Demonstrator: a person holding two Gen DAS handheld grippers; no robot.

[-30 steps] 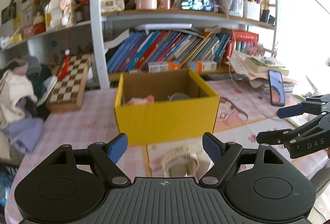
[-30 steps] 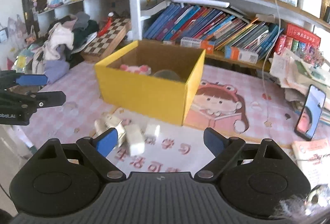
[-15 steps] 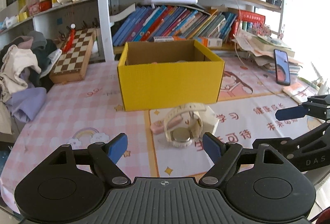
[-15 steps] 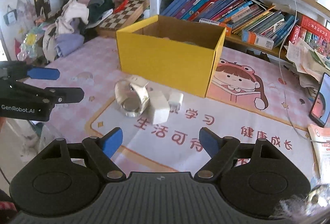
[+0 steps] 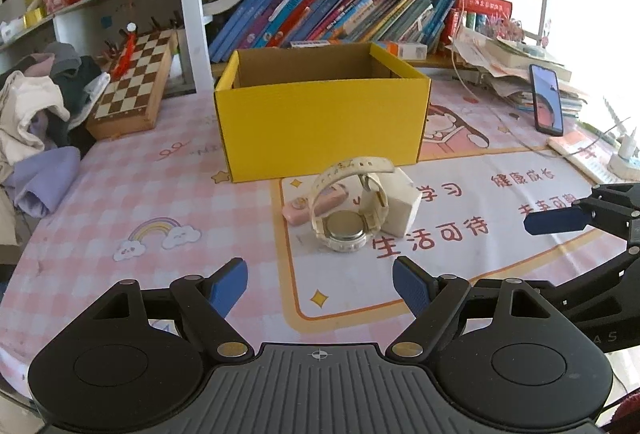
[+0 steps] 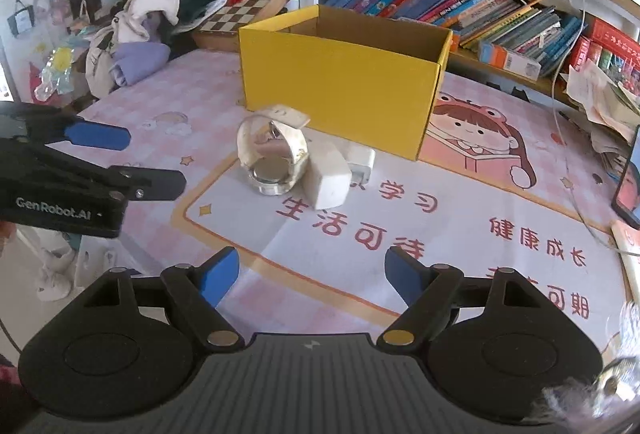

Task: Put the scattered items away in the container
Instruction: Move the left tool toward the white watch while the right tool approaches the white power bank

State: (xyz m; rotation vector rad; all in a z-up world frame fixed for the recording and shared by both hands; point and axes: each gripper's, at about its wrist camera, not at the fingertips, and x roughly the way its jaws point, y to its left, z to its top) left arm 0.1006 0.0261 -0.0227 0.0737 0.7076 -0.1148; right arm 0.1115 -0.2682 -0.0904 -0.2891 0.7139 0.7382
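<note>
left gripper point(image 5: 320, 284): fingers spread wide, nothing held | right gripper point(image 6: 312, 276): fingers wide, nothing between them | cream watch point(image 5: 348, 210): seen lying on the table mat point(image 5: 460, 254), touching a white charger block point(image 5: 402, 200), pink item point(image 5: 298, 208) beside | yellow box point(image 5: 320, 126): just behind, open-topped
</note>
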